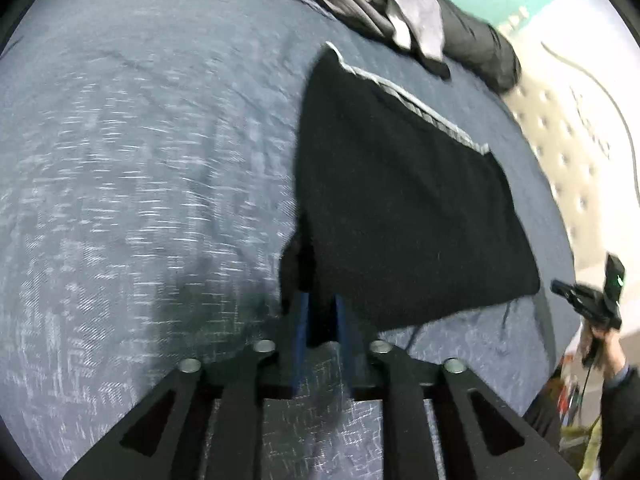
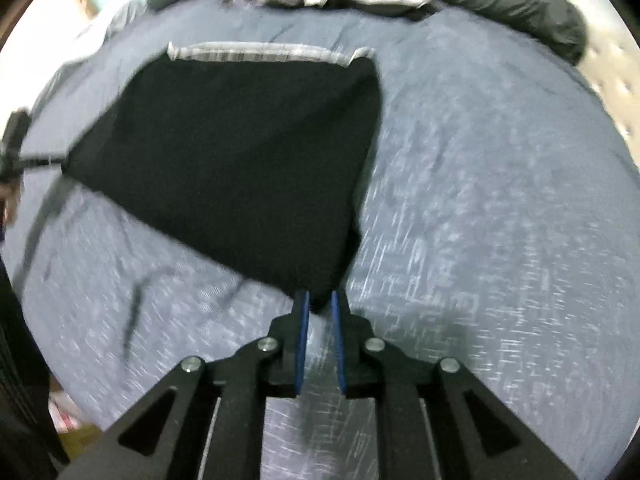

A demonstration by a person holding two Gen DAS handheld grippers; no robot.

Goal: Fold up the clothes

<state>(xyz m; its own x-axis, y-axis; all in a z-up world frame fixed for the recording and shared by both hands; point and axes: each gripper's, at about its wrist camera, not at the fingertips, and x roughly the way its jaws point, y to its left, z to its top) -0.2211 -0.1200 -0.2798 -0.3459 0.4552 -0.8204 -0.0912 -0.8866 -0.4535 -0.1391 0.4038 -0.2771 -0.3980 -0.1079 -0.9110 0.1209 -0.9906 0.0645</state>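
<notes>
The black knit garment with a grey striped band (image 1: 400,200) is being kept flat on the blue-grey bedspread (image 1: 140,140), near corners pinched: clamped in the left gripper (image 1: 322,320), seemingly in the right gripper (image 2: 320,304). Both corners are best being carried together evenly toward the band.

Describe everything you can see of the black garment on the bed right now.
The black garment looks like soft knit, folded into a rough rectangle with a grey striped band along its far edge. It lies mostly flat on the blue-grey bedspread. Each near corner sits between a pair of tongs, left tongs and right tongs; whether they pinch it is unclear.
</notes>
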